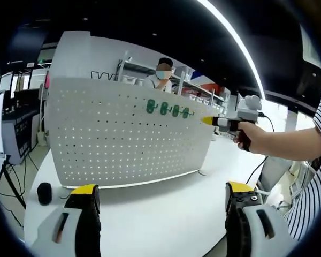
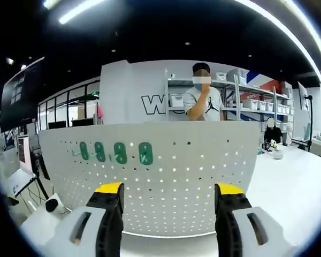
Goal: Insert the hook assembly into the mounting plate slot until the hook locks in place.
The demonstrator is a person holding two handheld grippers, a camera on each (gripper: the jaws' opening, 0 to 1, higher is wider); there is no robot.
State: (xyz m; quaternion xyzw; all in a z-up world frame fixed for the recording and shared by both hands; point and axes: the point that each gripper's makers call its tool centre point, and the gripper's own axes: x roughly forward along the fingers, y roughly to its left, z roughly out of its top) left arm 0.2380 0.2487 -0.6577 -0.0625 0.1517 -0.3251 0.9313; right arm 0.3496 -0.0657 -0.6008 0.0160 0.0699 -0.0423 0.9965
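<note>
A white perforated mounting plate (image 1: pixel 112 139) stands upright on a white table (image 1: pixel 166 214). Several green hook assemblies (image 1: pixel 167 109) hang in a row near its top right. In the right gripper view the same plate (image 2: pixel 192 182) faces me, with the green hooks (image 2: pixel 120 152) at its upper left. My left gripper (image 1: pixel 161 188) is open, low and well back from the plate, with nothing between its jaws. My right gripper (image 2: pixel 169 188) is open and empty too. A hand holds that right gripper (image 1: pixel 208 121) at the plate's right edge, just right of the hooks.
A small black round object (image 1: pixel 44 193) lies on the table left of the plate. Behind the plate stands a person (image 2: pixel 202 101) in front of shelves with bins (image 2: pixel 257 101). A striped sleeve (image 1: pixel 315 182) fills the right side. A tripod (image 1: pixel 8 182) stands off the table's left edge.
</note>
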